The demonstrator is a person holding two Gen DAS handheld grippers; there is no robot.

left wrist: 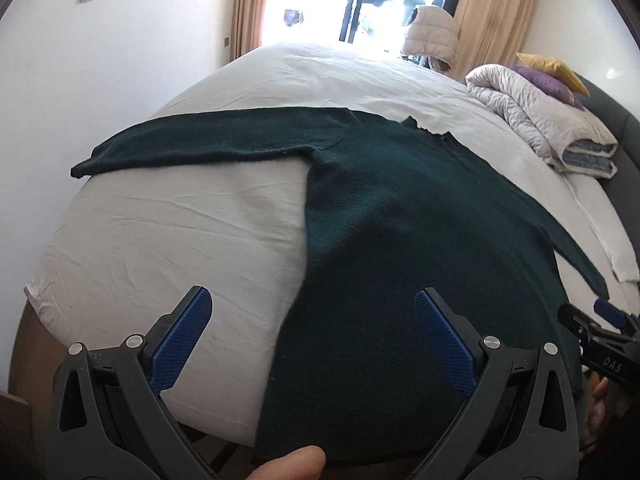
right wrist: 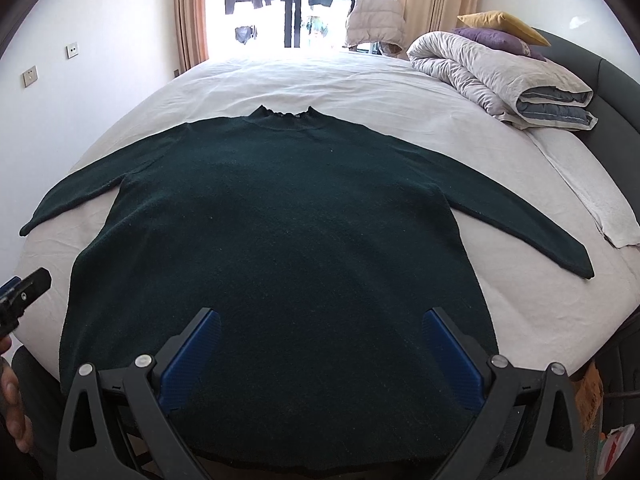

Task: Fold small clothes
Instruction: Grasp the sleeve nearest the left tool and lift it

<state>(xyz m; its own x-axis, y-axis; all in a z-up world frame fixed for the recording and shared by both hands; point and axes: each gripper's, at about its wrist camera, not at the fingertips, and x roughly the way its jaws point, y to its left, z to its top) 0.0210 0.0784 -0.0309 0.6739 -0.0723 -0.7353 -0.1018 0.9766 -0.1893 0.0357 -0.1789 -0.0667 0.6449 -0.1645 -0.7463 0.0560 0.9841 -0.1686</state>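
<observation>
**Operator:** Left gripper (left wrist: 314,300), black frame with blue textured pads (left wrist: 180,344): report status.

**Inspector:** Jaws stand wide apart, nothing between them. The unit hangs over the near left hem area of the dark green long-sleeved knit sweater (left wrist: 400,220). The left finger sits above the white bed sheet (left wrist: 160,220), the right finger above the knit. A fingertip of the holding hand shows at the bottom edge of the left wrist view.

**Operator:** Right gripper (right wrist: 322,322)?

**Inspector:** Same build. Jaws spread wide, gripping nothing. Both blue pads (right wrist: 192,356) sit above the sweater (right wrist: 280,220) near its bottom hem, roughly on the garment's centre line. Whether the pads touch the fabric cannot be told.

**Operator:** Position of the garment.

**Inspector:** It lies flat on the sheet (right wrist: 320,80), hem at the near edge of the bed, ruffled collar (right wrist: 284,114) toward the window. Both sleeves are spread outward: left sleeve (right wrist: 68,200) toward the wall side, right sleeve (right wrist: 520,220) toward the headboard side. The body shows no folds.

**Operator:** Cross-visibility of the units?

**Inspector:** The right gripper (left wrist: 600,332) appears at the right margin of the left wrist view; the left gripper (right wrist: 20,300) appears at the left margin of the right wrist view.

**Operator:** Surroundings.

**Inspector:** A folded pale grey duvet (right wrist: 500,76) lies at the far right of the bed, with a purple cushion (right wrist: 492,38) and a yellow cushion (right wrist: 500,24) on top.
</observation>
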